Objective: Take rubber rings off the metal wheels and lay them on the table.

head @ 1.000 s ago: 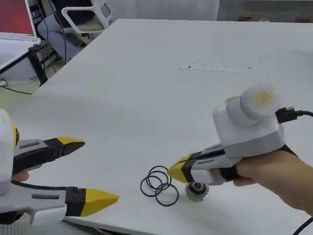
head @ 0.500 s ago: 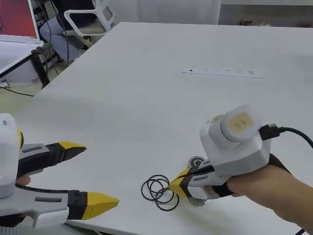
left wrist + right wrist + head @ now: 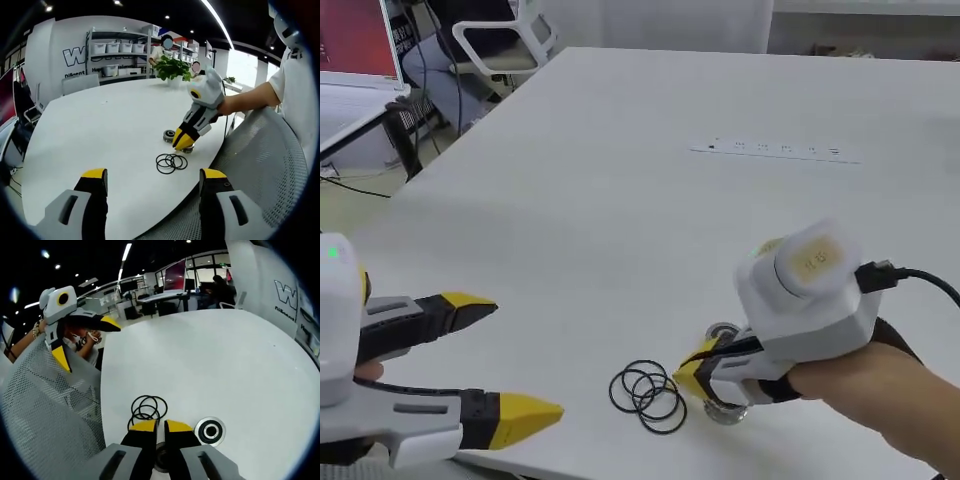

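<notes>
Worktop point(image 3: 620, 200): white, matt, broad.

Near its front edge lies a loose cluster of thin black rubber rings point(image 3: 648, 390). They sit flat on the surface and overlap one another (about four; exact count unclear).

To the right of the rings in the head view is a metal wheel point(image 3: 210, 430), lying flat with its dark hub up. A second wheel point(image 3: 187, 148) is close beside it, nearer the edge and partly covered.

Far across the surface lies a long white power strip point(image 3: 775, 150), well apart from the rest.
</notes>
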Motion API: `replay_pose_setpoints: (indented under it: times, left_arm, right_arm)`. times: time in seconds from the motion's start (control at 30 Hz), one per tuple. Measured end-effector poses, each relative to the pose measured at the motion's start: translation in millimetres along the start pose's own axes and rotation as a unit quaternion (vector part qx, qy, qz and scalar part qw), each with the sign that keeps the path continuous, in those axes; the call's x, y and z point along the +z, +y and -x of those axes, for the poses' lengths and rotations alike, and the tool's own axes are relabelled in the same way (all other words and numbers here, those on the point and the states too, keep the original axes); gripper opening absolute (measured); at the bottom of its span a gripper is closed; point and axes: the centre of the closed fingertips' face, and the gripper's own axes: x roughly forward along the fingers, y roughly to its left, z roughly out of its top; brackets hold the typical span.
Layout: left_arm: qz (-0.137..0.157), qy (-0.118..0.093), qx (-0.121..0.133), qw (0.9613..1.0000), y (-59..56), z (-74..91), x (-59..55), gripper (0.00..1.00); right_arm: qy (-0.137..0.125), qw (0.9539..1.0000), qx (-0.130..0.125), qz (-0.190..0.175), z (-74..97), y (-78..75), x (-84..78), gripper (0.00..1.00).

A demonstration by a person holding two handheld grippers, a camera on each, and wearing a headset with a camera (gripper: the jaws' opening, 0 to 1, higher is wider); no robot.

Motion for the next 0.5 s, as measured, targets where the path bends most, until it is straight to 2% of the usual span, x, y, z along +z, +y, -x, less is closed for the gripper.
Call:
replay_pose_setpoints:
  times: [0.33, 0.5]
  left_arm:
    - [0.005, -0.003, -0.001, 1.0, -2.4, -1.0, 0.7, 0.73]
    - [0.0, -0.007, 0.004, 1.0, -0.7, -0.4, 2.1, 0.76]
  right_arm:
    - [-0.051, 0.9986, 0.001, -0.014, 23.1, -3.0, 28.1, 0.11]
    - [-0.082, 0.9963, -0.003, -0.022, 37.3, -6.9, 45.1, 0.24]
